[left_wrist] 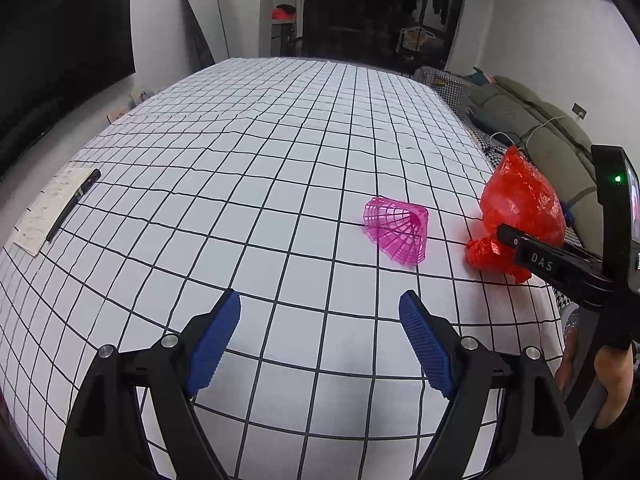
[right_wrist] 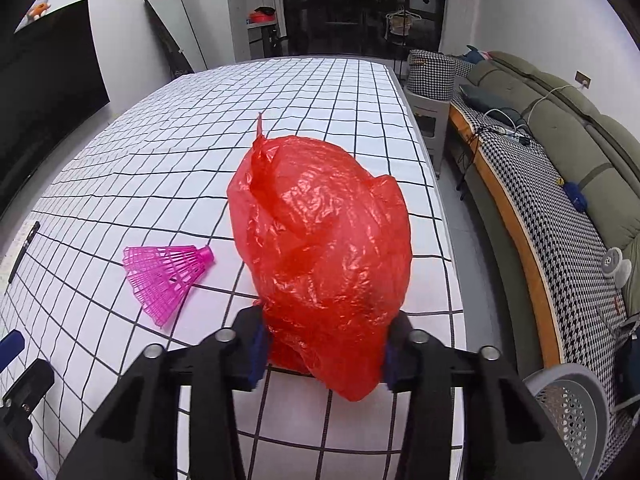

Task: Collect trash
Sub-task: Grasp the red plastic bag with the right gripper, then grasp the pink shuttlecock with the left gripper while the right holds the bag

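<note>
One pink shuttlecock (right_wrist: 168,276), beside red bag (right_wrist: 324,256)

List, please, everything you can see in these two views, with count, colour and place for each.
plastic bag: one, red, crumpled, on the cloth near its right edge
shuttlecock: one, pink plastic, lying on its side left of the bag
tablecloth: one, white with black grid, covering the table
pen: one, black, lying on the paper
paper: one sheet, white, near the far left edge of the table
basket: one, grey, perforated, on the floor at the right
sofa: one, olive, along the right wall
left hand-held gripper: black with blue pads, open over bare cloth
right hand-held gripper: black, closed on the bag
</note>
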A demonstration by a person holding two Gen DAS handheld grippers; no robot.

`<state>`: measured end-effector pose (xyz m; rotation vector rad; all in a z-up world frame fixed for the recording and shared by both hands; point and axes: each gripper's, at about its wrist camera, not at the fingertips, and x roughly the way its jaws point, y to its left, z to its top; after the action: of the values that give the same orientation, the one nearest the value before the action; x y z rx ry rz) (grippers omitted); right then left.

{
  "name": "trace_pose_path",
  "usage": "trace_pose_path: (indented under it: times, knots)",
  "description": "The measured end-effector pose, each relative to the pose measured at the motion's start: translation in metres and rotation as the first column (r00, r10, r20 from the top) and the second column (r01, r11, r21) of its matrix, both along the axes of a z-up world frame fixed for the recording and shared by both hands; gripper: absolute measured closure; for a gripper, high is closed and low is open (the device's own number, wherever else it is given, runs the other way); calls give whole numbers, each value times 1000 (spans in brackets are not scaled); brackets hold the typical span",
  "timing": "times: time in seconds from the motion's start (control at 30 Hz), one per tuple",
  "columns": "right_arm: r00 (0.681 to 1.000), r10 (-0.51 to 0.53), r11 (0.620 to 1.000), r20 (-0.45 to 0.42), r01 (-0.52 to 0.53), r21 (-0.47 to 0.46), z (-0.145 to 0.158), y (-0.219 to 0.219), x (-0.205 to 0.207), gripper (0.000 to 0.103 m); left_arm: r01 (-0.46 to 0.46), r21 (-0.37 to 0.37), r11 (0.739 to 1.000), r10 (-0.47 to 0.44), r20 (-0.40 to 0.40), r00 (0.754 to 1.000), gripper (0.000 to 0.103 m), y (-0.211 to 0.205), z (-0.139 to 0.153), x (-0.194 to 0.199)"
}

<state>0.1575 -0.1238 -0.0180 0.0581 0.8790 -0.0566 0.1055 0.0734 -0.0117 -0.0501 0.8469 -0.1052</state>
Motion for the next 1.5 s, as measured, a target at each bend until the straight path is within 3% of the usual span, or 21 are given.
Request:
trace_pose_path:
  times: [0.1, 0.5, 0.87, 1.1, 1.5]
  knots:
    - [1000, 5, 1000, 10, -5, 19, 3, 1, -6, 74, 0, 11, 1000, 0, 3, 1000, 23, -2, 1, -1]
    - [998, -42, 995, 50, 37, 96, 23, -27, -67, 74, 43, 46, 998, -44, 17, 999, 23, -22, 10, 1]
    - [987, -154, 980, 45, 146, 136, 27, -79, -122, 74, 103, 48, 994, -102, -23, 995, 18, -52, 7, 37]
    - [977, -212, 966, 37, 203, 160, 22, -104, -143, 74, 126, 47, 991, -124, -54, 991, 16, -66, -6, 69]
    - [972, -233, 958, 36, 223, 179, 24, -118, -149, 74, 166, 139, 976, -150, -121, 981, 16, -100, -45, 112]
